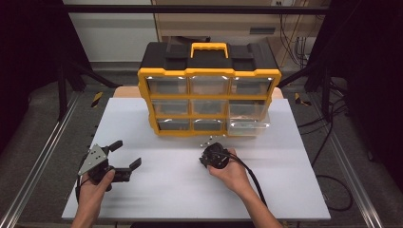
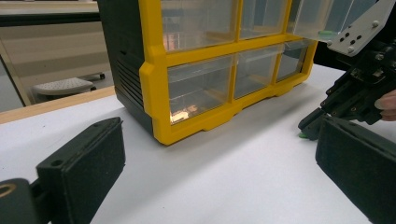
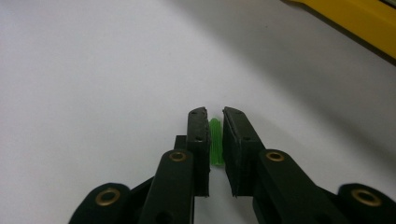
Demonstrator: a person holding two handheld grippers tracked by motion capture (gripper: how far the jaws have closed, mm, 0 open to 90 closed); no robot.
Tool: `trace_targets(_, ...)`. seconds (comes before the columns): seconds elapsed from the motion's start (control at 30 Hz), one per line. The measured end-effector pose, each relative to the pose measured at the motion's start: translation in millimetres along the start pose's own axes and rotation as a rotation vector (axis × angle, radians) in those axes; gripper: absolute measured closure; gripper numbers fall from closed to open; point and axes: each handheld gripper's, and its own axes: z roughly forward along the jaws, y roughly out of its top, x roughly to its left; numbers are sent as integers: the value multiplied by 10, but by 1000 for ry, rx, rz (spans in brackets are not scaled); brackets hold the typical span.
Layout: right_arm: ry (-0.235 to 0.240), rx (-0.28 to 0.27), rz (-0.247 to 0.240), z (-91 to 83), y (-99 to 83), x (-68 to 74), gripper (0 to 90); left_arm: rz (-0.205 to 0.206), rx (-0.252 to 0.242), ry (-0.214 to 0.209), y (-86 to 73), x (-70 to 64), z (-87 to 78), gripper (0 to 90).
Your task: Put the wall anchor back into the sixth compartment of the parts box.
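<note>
Right claw (image 3: 215, 135), tipped down at the white counter (image 1: 166, 190) from a bent wrist, is nipped narrowly onto a small ribbed green plastic piece (image 3: 215, 140) lying just before the cabinet. Left claw (image 1: 126, 154) rests near the left edge, spread wide, pointing right. Beyond stands the yellow-framed black drawer cabinet (image 1: 209, 102), with its clear lower-right drawer (image 1: 248, 125) pulled out.
</note>
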Motion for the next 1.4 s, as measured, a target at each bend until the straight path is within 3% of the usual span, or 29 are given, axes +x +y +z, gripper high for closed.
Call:
trace_targets(0.23,-2,4,0,-16,-3,3,849,0,1,-1,-1,0,1,17)
trace_targets(0.3,1,-23,-11,-50,10,12,849,-1,1,0,-1,2,0,17)
trace_targets(0.37,-3,-36,7,-115,27,36,850,-2,1,0,-2,3,0,17)
trace_targets(0.43,0,-75,-29,-168,36,25,850,-2,2,0,-2,1,4,17)
trace_targets(0.6,-10,-114,-42,-312,38,64,850,0,1,0,-1,-1,0,17)
trace_targets(0.8,-30,-194,-73,-608,62,126,850,0,-5,2,5,-6,-5,16)
trace_targets(1.07,-48,-300,-74,-918,100,140,850,3,-5,3,3,-11,-2,16)
trace_targets(1.4,-61,-356,-67,-1186,168,96,850,-1,-5,4,-2,-5,-6,16)
